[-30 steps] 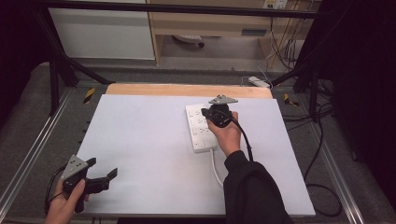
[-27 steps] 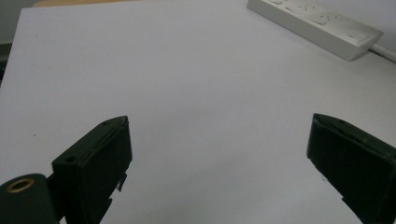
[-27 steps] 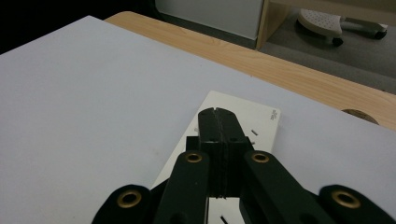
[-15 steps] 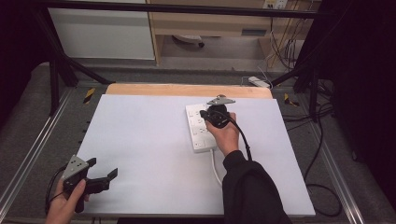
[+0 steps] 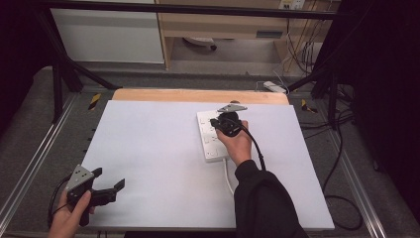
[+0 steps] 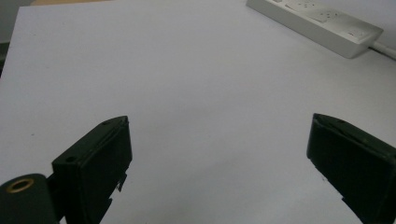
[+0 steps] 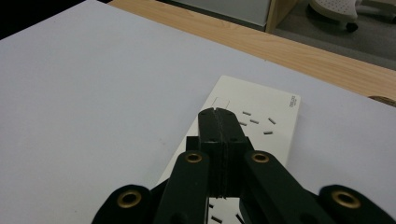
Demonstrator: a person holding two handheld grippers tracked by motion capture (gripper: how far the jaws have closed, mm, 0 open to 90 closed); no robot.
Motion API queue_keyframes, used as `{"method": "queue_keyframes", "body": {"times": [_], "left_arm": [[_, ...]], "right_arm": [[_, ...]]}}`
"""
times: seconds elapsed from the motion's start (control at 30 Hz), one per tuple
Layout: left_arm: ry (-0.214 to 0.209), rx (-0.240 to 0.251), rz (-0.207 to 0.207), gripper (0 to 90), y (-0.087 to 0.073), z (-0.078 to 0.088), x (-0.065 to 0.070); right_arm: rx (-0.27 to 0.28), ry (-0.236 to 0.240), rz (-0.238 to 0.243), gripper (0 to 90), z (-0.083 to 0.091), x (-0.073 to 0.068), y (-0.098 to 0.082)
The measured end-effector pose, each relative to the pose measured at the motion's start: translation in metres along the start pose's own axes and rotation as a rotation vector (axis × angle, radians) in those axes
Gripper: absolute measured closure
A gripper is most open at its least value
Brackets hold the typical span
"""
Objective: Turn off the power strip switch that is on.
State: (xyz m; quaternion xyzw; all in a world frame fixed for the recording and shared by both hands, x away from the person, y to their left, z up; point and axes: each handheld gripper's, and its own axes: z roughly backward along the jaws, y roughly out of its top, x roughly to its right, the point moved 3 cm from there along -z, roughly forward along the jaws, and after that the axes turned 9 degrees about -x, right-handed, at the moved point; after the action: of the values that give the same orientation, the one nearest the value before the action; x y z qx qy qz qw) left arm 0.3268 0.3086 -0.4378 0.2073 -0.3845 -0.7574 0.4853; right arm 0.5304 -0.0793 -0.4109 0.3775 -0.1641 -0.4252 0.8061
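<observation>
A: How is the right gripper point(image 5: 214, 120) seen to be set?

B: Its jaws are pressed flat together, with no gap left between them and nothing held. In the right gripper view point(image 7: 218, 122) the closed tips are seen directly over the white power strip point(image 7: 252, 122); whether they touch its face cannot be told. Socket slots are seen just beyond the tips and to their right, and a small printed mark is found at the strip's far right corner.

A: And where is the strip placed relative to the other claw?

B: It is well apart from the left gripper point(image 5: 110, 189). In the left gripper view the strip point(image 6: 317, 24) is seen far ahead and to the right of the jaws, with its white cable point(image 6: 384, 47) leading off at the right edge.

A: How is that left claw held?

B: Its jaws are spread wide, and only bare white table surface point(image 6: 196, 84) is seen between them. In the high view it is gripped by the left hand point(image 5: 69, 218) near the table's near left corner, its grey plate turned upward.

A: What is seen behind the right claw?

B: The right hand point(image 5: 237, 144) is wrapped around it, a dark sleeve point(image 5: 267, 203) follows, and a black cable is trailed back along the wrist. A wooden table edge point(image 7: 289, 51) lies beyond the strip.
</observation>
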Motion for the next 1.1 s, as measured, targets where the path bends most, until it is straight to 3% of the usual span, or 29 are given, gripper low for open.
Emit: {"method": "queue_keyframes", "body": {"times": [1.1], "left_arm": [[-0.003,-0.004,-0.002,6.6,0.000,-0.001,0.000]], "right_arm": [[-0.029,0.002,-0.013,90.0,-0.033,-0.009,-0.001]]}}
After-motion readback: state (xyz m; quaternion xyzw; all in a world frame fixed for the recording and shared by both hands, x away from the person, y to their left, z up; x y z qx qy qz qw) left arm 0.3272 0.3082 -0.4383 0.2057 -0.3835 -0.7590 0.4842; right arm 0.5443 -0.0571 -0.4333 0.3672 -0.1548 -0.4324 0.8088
